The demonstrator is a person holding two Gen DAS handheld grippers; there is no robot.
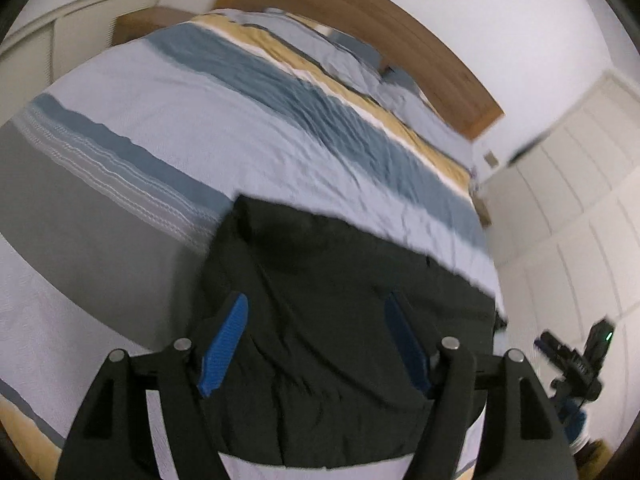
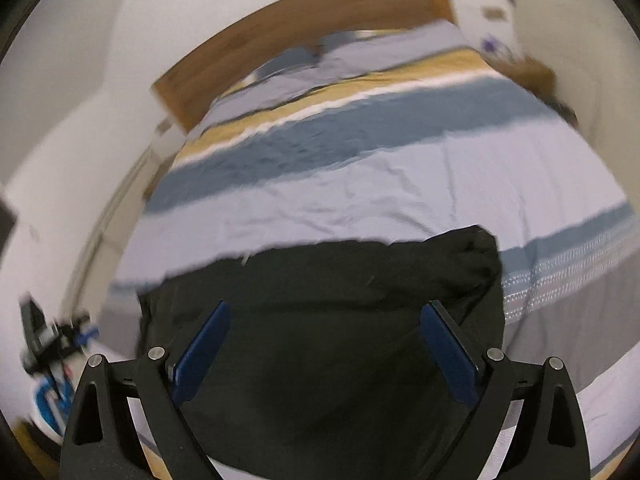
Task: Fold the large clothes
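Observation:
A large black garment (image 1: pixel 340 320) lies folded in a rough block on the striped bedcover (image 1: pixel 240 128); it also shows in the right wrist view (image 2: pixel 332 340). My left gripper (image 1: pixel 316 304) is open, above the garment, its blue pads (image 1: pixel 224 344) wide apart and holding nothing. My right gripper (image 2: pixel 324 312) is open too, above the same garment, its blue pads (image 2: pixel 448 356) spread and empty. The right gripper shows at the right edge of the left wrist view (image 1: pixel 576 360), and the left one at the left edge of the right wrist view (image 2: pixel 52 340).
The bed has a wooden headboard (image 1: pixel 380 28) and pillows (image 1: pixel 348 60) at the far end. White wardrobe doors (image 1: pixel 568 208) stand beside the bed. A bedside table (image 2: pixel 528 72) stands near the headboard. The bedcover (image 2: pixel 380 180) stretches beyond the garment.

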